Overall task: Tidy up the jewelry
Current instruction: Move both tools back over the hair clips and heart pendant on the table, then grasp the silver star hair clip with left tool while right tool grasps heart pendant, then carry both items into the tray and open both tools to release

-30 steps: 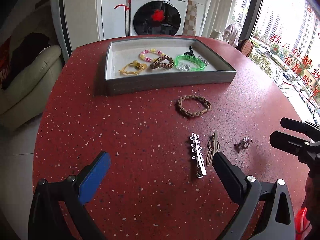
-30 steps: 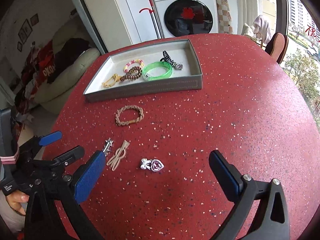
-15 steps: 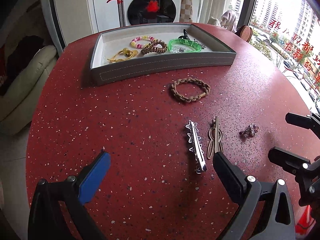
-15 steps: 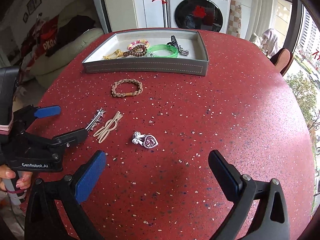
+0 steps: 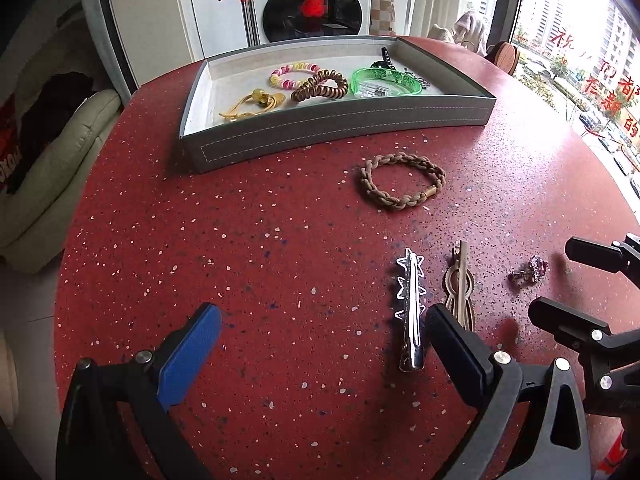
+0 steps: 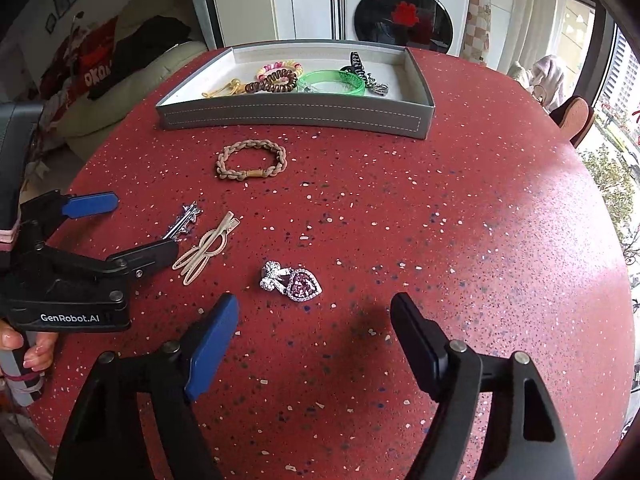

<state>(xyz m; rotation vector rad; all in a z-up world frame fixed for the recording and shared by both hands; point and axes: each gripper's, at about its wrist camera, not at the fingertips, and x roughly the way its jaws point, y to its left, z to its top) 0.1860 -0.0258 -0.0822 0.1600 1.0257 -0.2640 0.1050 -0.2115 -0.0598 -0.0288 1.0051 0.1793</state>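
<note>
Your right gripper [image 6: 314,334] just narrowed, still empty, above the brooch [image 6: 291,281]; left gripper [image 5: 320,344] wide by the clip [image 5: 410,308], so pickups look next

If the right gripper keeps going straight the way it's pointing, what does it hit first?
Probably the heart brooch, lying just ahead of the open right gripper on the red table; depth is uncertain.

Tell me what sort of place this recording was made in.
Most likely a lived-in apartment, in a dining or living area. A front-loading washing machine stands behind the red speckled table, a cream sofa piled with clothes sits beside it, and high-rise buildings show through the large window.
</note>
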